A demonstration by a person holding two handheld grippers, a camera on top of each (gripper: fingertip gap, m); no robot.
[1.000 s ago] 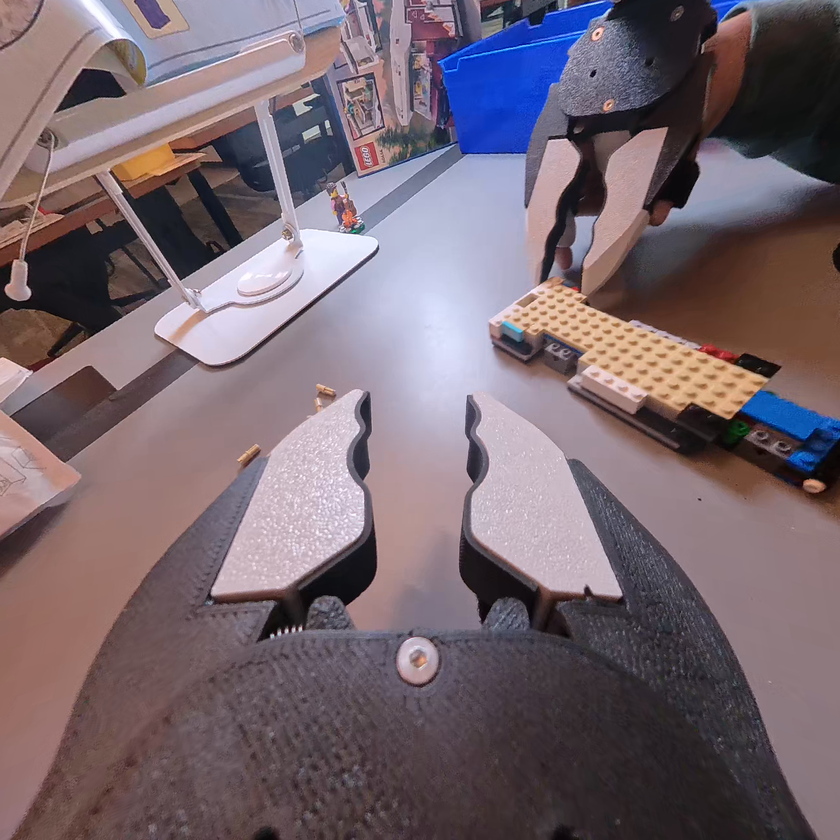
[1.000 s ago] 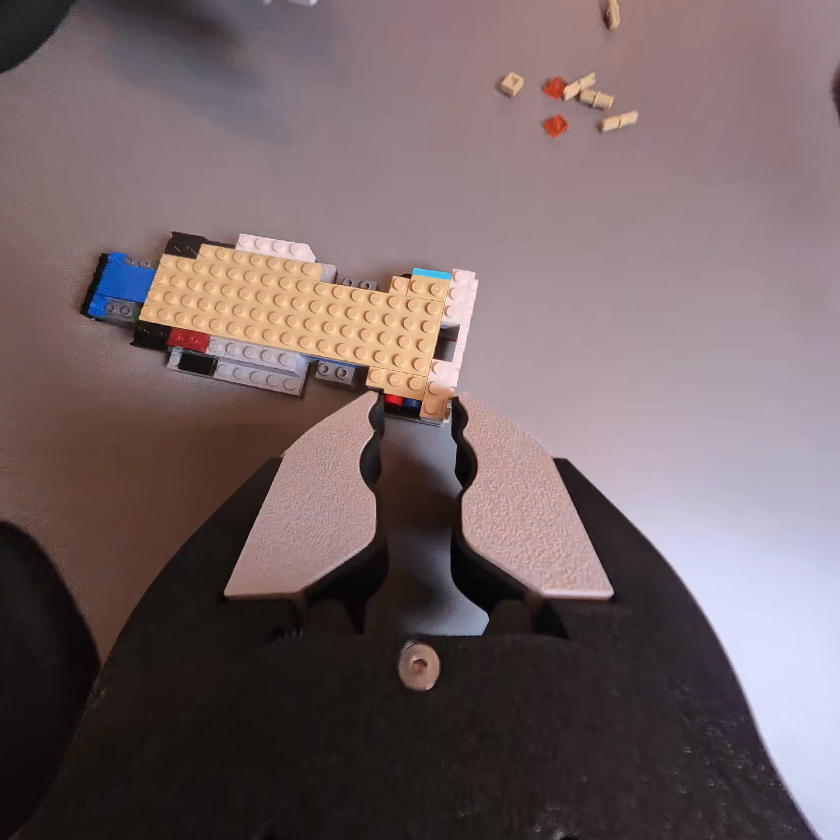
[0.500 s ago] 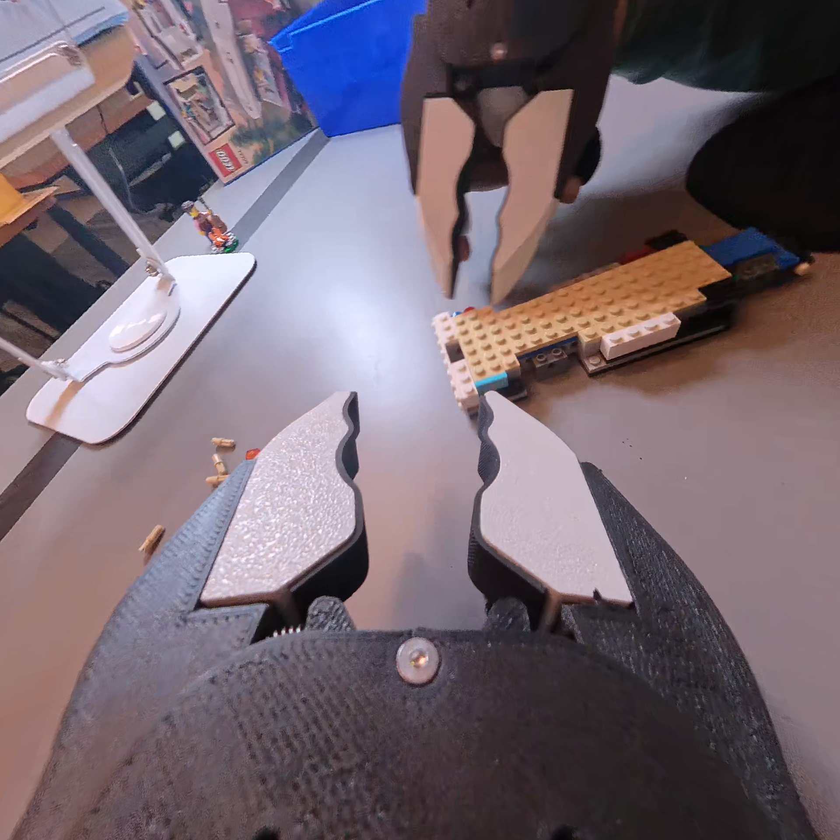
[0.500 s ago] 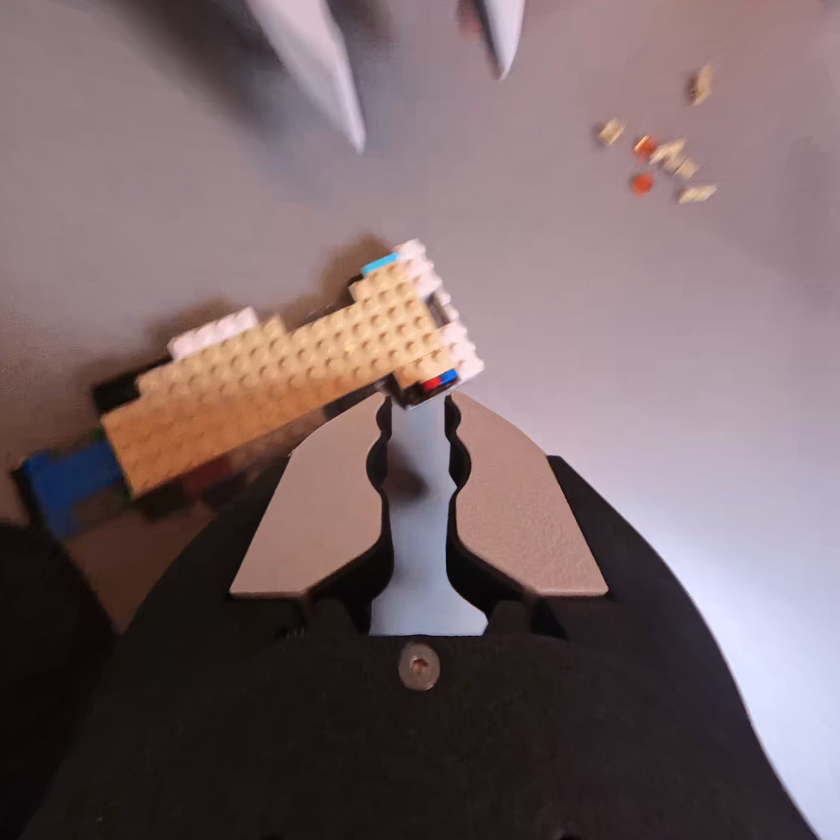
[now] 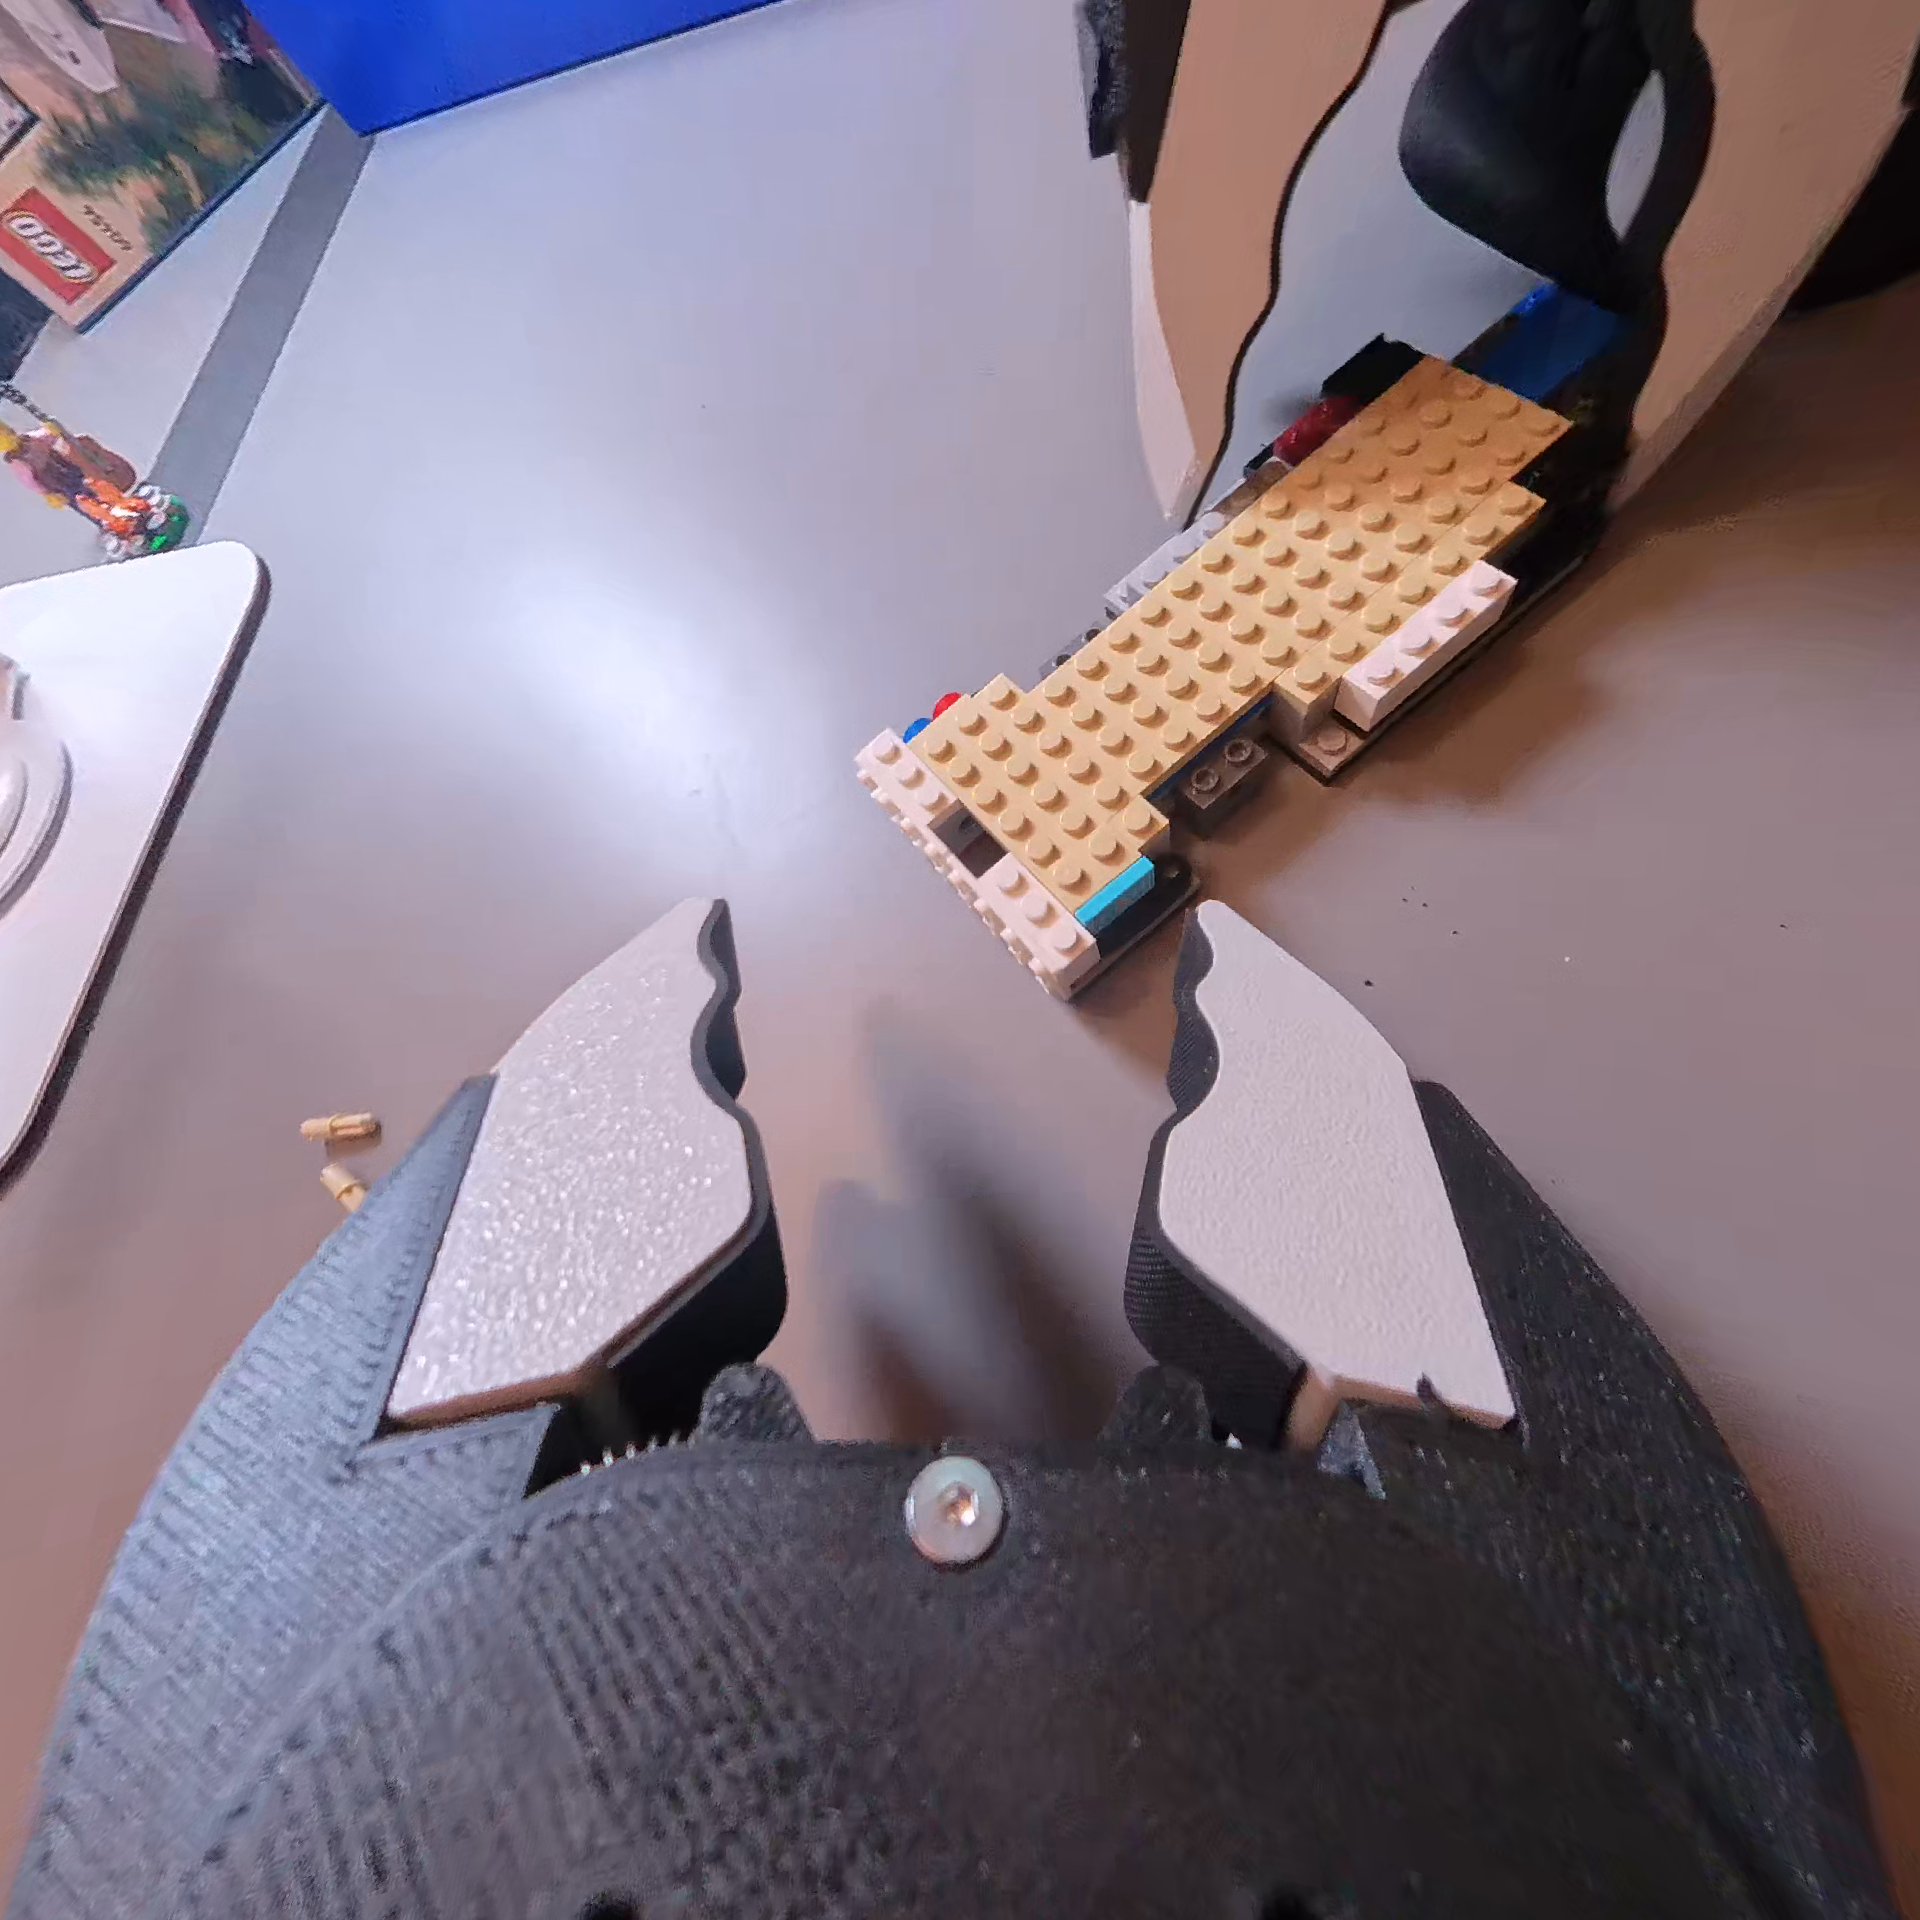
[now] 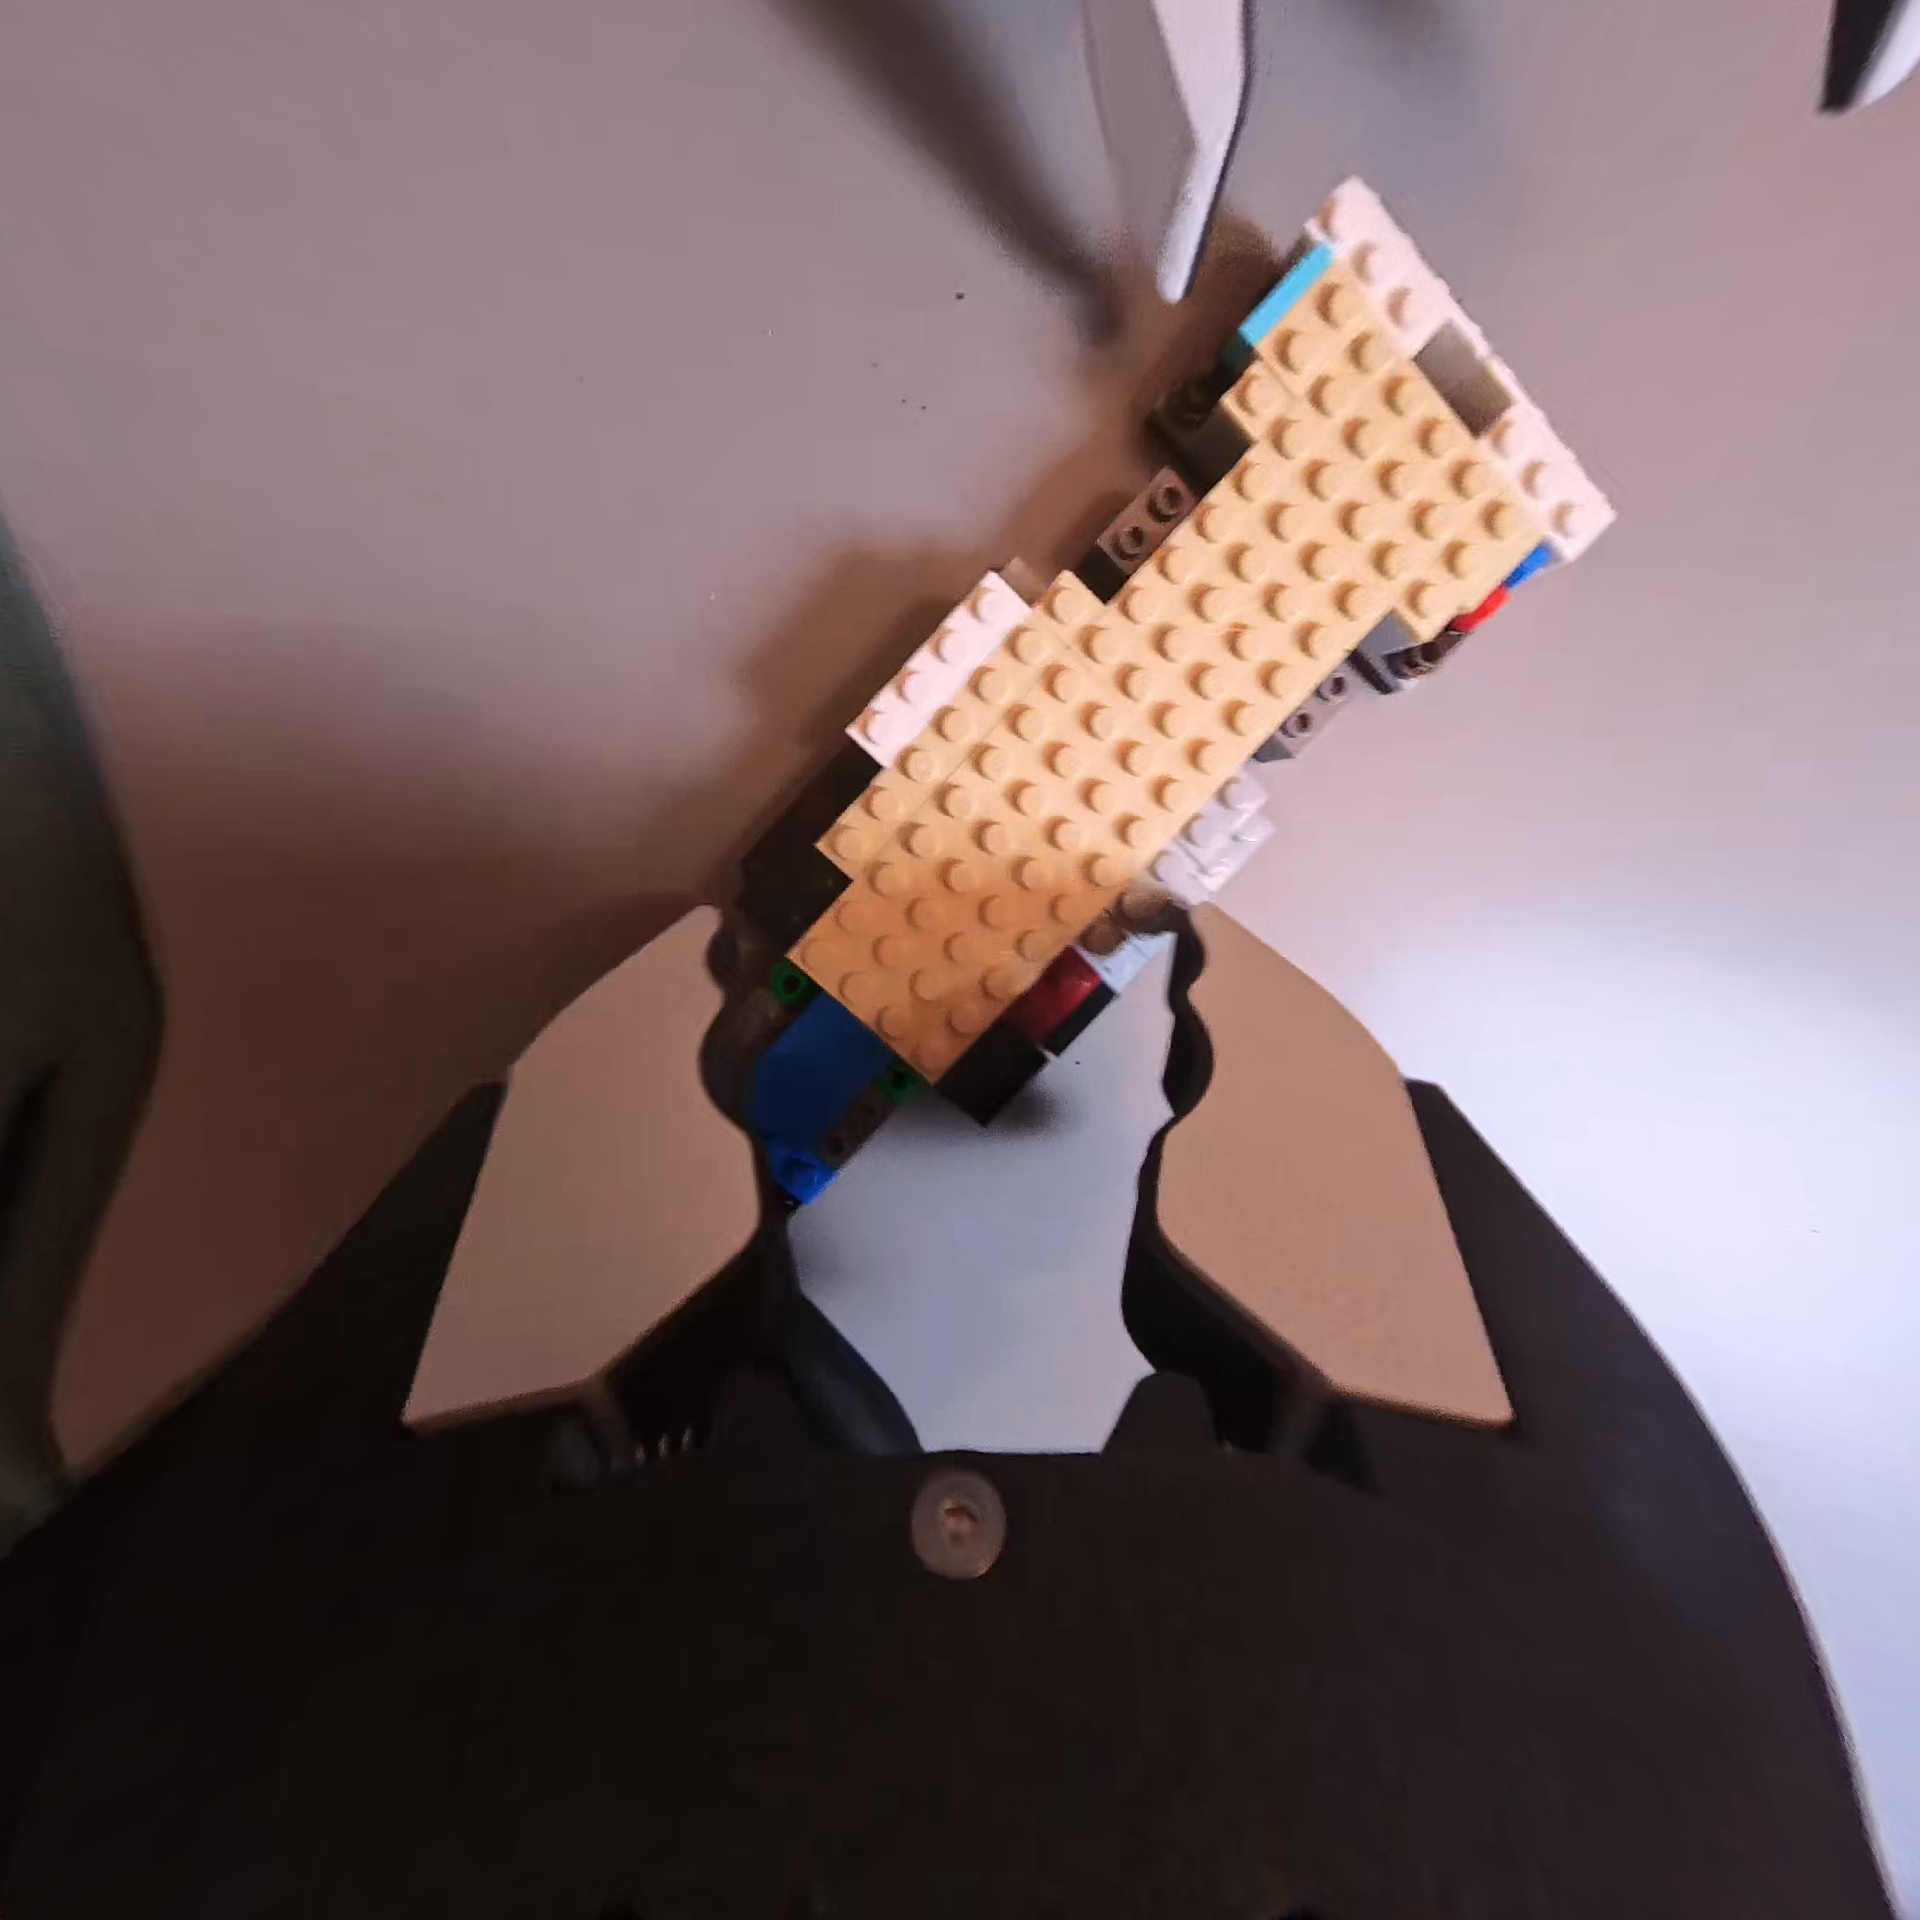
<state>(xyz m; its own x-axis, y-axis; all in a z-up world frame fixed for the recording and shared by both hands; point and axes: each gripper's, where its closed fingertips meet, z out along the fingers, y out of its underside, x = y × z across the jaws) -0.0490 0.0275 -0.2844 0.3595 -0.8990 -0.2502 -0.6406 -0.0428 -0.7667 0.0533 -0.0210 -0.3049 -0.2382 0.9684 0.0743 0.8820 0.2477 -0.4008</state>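
One brick model [image 5: 1226, 665] lies flat on the grey counter [image 5: 644, 436], with two small tan pegs [image 5: 339, 1127] loose near the left gripper [image 5: 956, 925]. That gripper's fingers [image 5: 613, 1122] are spread wide and hold nothing; the model's white end sits just ahead, close beside the right-hand fingertip. The right gripper [image 6: 951, 925] has its fingers [image 6: 613, 1132] spread around the model's blue end, not pressing on it. Farther left are one white lamp base [image 5: 125, 727], one toy figure [image 5: 94, 488], a blue bin [image 5: 499, 42] and open counter.
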